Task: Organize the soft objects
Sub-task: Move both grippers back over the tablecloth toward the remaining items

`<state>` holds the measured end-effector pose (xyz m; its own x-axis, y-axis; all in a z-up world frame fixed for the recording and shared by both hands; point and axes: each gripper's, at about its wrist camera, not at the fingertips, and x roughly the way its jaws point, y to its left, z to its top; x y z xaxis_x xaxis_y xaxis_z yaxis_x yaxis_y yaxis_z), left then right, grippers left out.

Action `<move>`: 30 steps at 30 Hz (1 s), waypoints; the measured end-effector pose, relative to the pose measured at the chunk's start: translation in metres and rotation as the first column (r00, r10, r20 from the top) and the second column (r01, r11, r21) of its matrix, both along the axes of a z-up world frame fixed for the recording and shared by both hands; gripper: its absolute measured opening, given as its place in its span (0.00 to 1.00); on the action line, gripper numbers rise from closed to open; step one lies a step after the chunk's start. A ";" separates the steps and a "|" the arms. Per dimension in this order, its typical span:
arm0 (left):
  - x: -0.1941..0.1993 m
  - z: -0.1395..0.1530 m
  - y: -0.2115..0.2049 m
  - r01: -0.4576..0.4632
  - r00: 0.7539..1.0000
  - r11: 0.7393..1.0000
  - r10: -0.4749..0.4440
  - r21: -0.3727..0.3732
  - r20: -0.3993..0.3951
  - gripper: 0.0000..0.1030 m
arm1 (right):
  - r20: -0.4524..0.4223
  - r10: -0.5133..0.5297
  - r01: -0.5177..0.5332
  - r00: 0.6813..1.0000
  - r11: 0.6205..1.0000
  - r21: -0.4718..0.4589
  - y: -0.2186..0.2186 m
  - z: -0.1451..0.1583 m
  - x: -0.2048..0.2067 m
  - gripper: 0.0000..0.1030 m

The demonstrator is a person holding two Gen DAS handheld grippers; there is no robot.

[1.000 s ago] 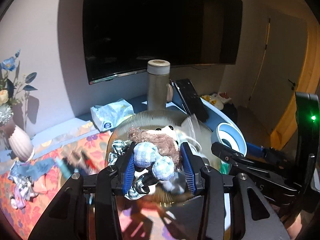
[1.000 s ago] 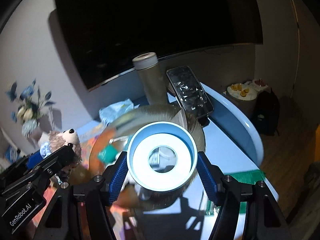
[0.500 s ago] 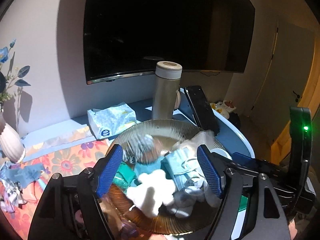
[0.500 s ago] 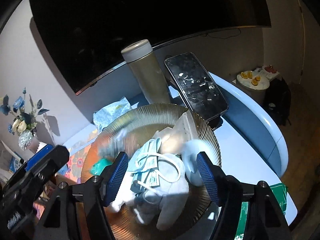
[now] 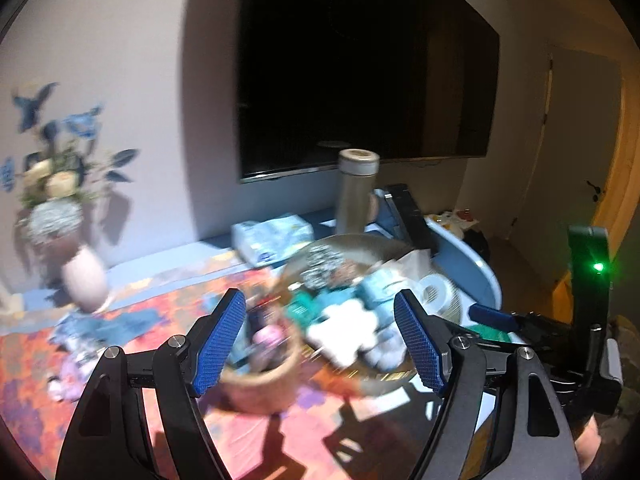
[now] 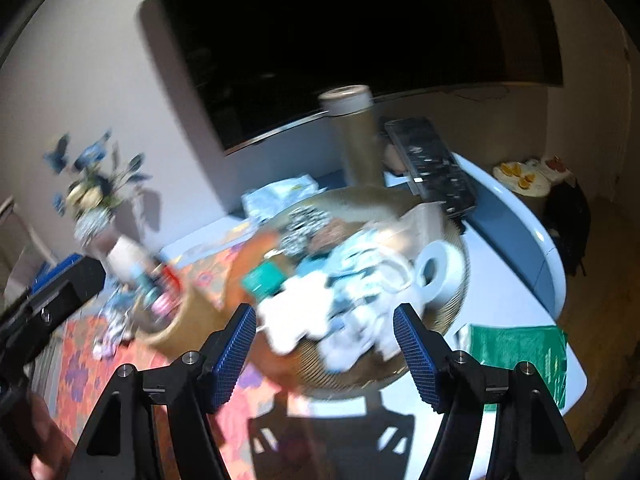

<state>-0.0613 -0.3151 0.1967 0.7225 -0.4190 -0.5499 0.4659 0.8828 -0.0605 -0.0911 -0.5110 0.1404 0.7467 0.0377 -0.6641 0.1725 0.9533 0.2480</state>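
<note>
A ribbed glass plate (image 6: 456,304) (image 5: 360,240) holds a pile of soft things: a white plush (image 6: 296,312) (image 5: 344,328), face masks (image 6: 360,264), a checked scrunchie (image 6: 304,224) (image 5: 324,264) and a white tape roll (image 6: 436,272) (image 5: 434,290). My left gripper (image 5: 320,344) is open and empty, above the table in front of the plate. My right gripper (image 6: 326,348) is open and empty, above the plate's near edge. Both views are blurred by motion.
A small wicker basket (image 5: 260,376) (image 6: 172,316) with small items stands left of the plate. A steel flask (image 5: 354,192), a phone (image 6: 432,168), a tissue pack (image 5: 272,236), a flower vase (image 5: 84,276) and a green packet (image 6: 520,352) are around.
Both grippers opened and dropped the plush toy and the tape roll onto the plate, then pulled back and swung left.
</note>
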 end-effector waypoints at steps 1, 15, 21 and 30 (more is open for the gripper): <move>-0.003 0.000 0.011 -0.015 1.000 1.000 0.015 0.000 -0.001 0.73 | -0.001 0.015 -0.015 1.000 1.000 -0.009 0.009 0.001 -0.003 0.67; 0.007 -0.025 0.233 -0.382 0.920 0.923 0.377 -0.032 -0.104 0.73 | -0.043 0.351 -0.353 0.935 0.920 -0.169 0.197 -0.002 -0.005 0.77; 0.016 -0.044 0.315 -0.509 0.853 0.860 0.497 -0.041 -0.163 0.73 | -0.121 0.441 -0.457 0.889 0.867 -0.197 0.270 -0.031 0.023 0.77; 0.058 -0.093 0.365 -0.563 0.804 0.826 0.539 -0.029 -0.250 0.73 | -0.182 0.484 -0.503 0.856 0.861 -0.079 0.314 -0.068 0.079 0.66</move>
<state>-0.0030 0.0496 0.1036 0.7120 -0.0466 -0.7006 -0.1339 0.9705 -0.2006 -0.0121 -0.1967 0.0728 0.5417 0.2876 -0.7899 -0.3027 0.9434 0.1359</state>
